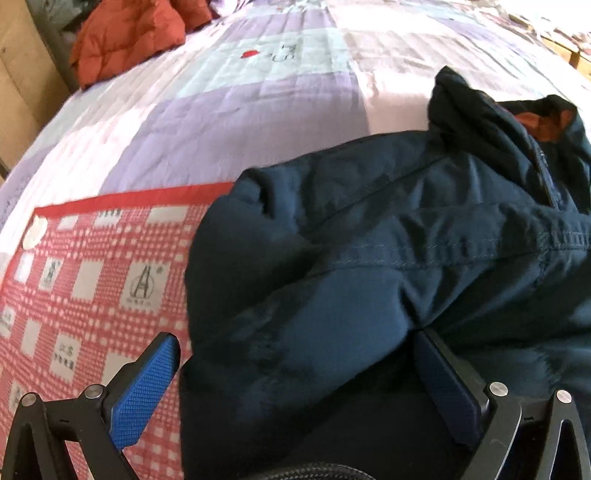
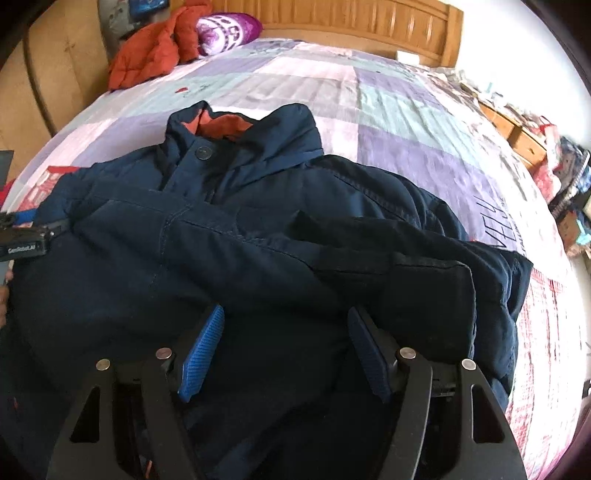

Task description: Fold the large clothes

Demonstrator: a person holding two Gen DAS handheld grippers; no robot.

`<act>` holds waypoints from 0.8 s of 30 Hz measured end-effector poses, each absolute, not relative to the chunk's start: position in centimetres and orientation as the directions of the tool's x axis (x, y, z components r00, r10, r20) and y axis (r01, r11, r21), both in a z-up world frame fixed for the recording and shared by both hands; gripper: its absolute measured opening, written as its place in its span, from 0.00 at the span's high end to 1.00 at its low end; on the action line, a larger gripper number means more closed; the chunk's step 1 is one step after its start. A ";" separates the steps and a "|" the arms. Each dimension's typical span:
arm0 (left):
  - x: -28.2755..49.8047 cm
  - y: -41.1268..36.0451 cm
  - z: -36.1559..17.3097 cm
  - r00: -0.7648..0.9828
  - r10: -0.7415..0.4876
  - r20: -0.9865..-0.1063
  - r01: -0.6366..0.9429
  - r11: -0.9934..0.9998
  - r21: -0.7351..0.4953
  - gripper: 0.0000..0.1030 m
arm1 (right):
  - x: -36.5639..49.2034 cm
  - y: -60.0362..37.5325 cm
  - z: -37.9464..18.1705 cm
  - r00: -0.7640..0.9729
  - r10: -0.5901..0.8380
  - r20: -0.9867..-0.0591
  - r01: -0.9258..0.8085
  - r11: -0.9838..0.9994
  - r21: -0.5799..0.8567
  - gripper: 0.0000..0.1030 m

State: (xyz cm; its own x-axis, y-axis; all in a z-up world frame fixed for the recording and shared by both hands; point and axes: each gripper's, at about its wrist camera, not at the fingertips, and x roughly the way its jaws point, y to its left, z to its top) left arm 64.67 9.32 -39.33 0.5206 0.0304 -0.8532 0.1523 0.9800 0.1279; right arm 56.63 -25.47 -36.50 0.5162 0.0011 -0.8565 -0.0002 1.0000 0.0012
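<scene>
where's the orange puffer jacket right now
The orange puffer jacket lies at the bed's far left corner in both wrist views, beside the purple pillow, well beyond the navy jacket.

Jacket (image 2: 258, 229) on bed (image 2: 406, 110)

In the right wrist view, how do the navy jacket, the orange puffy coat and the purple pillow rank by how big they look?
1. navy jacket, though it lies nearest the camera.
2. orange puffy coat.
3. purple pillow, partly hidden behind the coat, so its true size is unsure.
</scene>
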 end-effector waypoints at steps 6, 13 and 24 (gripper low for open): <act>63.0 10.3 -38.2 0.544 0.098 -0.834 0.138 0.969 0.204 0.00 | 55.8 -25.8 -36.0 0.520 0.005 -0.854 -0.019 1.000 -0.006 0.30; 56.8 6.9 -34.2 0.656 0.036 -0.754 0.220 0.947 0.236 0.02 | 53.3 -23.1 -33.4 0.576 -0.074 -0.814 0.041 0.997 -0.062 0.28; 55.0 5.8 -37.8 0.569 -0.017 -0.822 0.303 0.934 0.191 0.00 | 49.5 -23.4 -35.4 0.545 -0.069 -0.835 0.025 0.998 -0.066 0.27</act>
State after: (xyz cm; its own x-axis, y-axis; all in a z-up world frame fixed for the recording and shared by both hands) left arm 55.04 5.83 -37.84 0.5695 -0.0165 -0.8218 0.3029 0.9337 0.1911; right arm 49.46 -23.38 -35.42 0.5454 -0.0690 -0.8353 0.0249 0.9975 -0.0661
